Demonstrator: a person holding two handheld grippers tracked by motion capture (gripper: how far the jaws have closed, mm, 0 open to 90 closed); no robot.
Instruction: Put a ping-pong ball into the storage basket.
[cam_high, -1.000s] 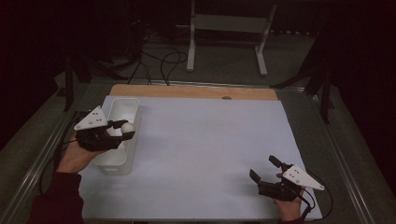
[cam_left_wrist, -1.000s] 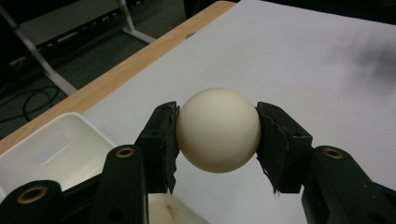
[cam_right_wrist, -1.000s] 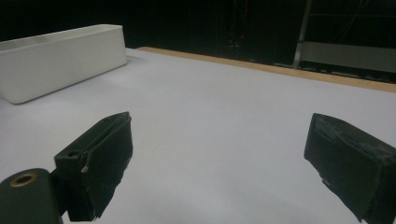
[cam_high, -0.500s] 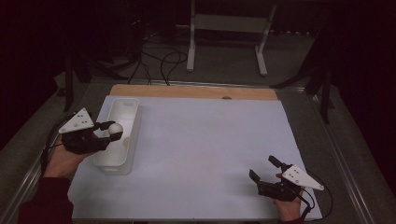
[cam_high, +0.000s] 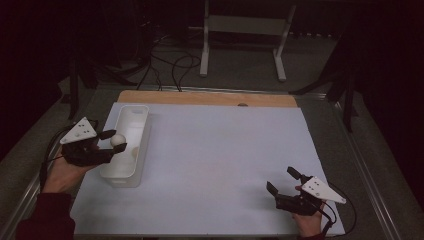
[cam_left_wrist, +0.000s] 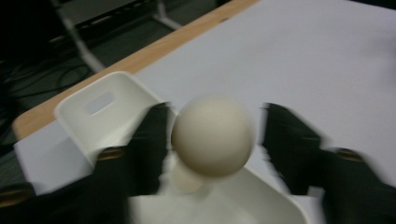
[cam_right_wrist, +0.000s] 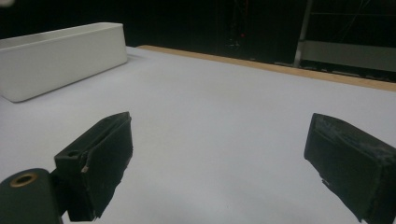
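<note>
A cream ball (cam_left_wrist: 212, 135) hangs between the jaws of my left gripper (cam_left_wrist: 212, 140), above the near end of a white plastic bin (cam_left_wrist: 93, 93). The jaws have just been opening, and a gap shows between the ball and the right jaw, so the pads no longer press on it. In the high view the left gripper (cam_high: 114, 141) is at the bin's (cam_high: 131, 111) left wall with the ball (cam_high: 118, 139) at its tips. A second cream ball (cam_left_wrist: 187, 179) lies inside the bin below. My right gripper (cam_high: 281, 180) rests open at the near right of the white sheet (cam_high: 215, 150), nothing between its jaws (cam_right_wrist: 219, 158).
The white sheet covers a wooden tabletop whose bare strip (cam_high: 210, 98) shows at the far edge. A metal stand (cam_high: 245, 30) and cables lie on the dark floor beyond. From the right gripper view the bin (cam_right_wrist: 60, 56) stands far off at the left.
My left gripper has moved left, carrying the ball from over the bin's middle to its left wall, and its jaws have spread apart from the ball. The right gripper has not moved.
</note>
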